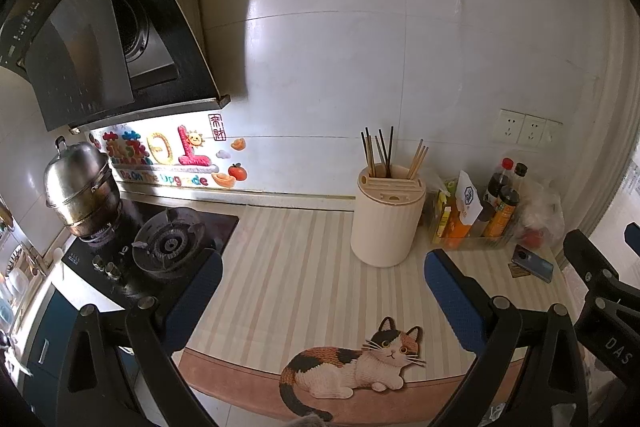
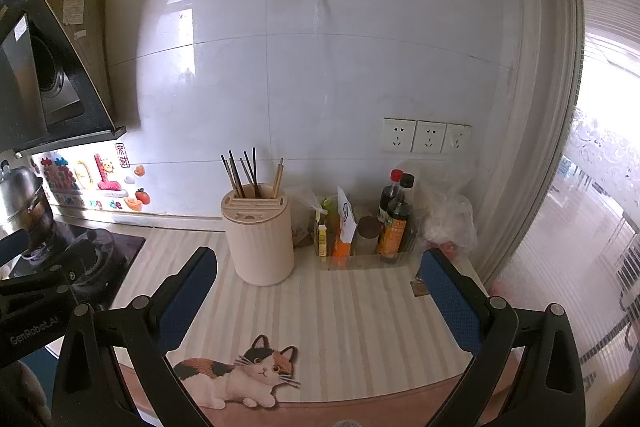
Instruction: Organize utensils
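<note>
A cream cylindrical utensil holder stands on the striped counter mat near the wall. Several dark chopsticks and a few light wooden ones stick up from its top slots. My left gripper hangs open above the mat, short of the holder, with nothing between its blue pads. My right gripper is also open and empty, with the holder just beyond its left finger. Part of the right gripper shows at the left wrist view's right edge.
A gas stove with a steel pot lies to the left under a black range hood. A clear tray of sauce bottles and packets sits right of the holder, with a phone and a plastic bag nearby. A cat picture marks the mat's front edge.
</note>
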The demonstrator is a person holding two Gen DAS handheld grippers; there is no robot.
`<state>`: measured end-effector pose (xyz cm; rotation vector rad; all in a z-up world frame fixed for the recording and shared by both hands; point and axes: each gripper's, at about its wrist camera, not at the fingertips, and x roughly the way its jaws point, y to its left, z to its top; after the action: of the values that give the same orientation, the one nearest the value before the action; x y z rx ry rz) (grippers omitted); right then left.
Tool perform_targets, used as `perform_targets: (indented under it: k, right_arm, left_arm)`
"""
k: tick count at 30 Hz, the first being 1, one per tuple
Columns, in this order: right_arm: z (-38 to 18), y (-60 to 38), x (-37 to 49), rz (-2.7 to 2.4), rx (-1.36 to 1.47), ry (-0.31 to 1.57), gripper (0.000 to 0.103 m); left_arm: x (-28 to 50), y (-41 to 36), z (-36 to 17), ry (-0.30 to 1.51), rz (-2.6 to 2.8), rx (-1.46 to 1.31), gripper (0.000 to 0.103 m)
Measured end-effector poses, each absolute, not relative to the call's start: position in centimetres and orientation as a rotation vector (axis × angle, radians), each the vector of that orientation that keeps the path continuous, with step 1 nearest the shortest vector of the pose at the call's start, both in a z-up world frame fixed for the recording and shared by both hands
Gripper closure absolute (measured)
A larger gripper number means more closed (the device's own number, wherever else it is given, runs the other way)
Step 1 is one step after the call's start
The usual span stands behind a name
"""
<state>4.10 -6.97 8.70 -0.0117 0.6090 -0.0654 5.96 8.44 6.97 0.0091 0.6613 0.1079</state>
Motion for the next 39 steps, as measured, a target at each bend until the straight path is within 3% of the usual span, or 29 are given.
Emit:
perform_targets:
  k: [39]
  right_arm:
    - [8.0, -8.6, 4.6, -0.063, -0.018, 0.614, 0.000]
  left_arm:
    - [6.3, 8.0, 6.7, 0.674, 0.104, 0.006, 0.000]
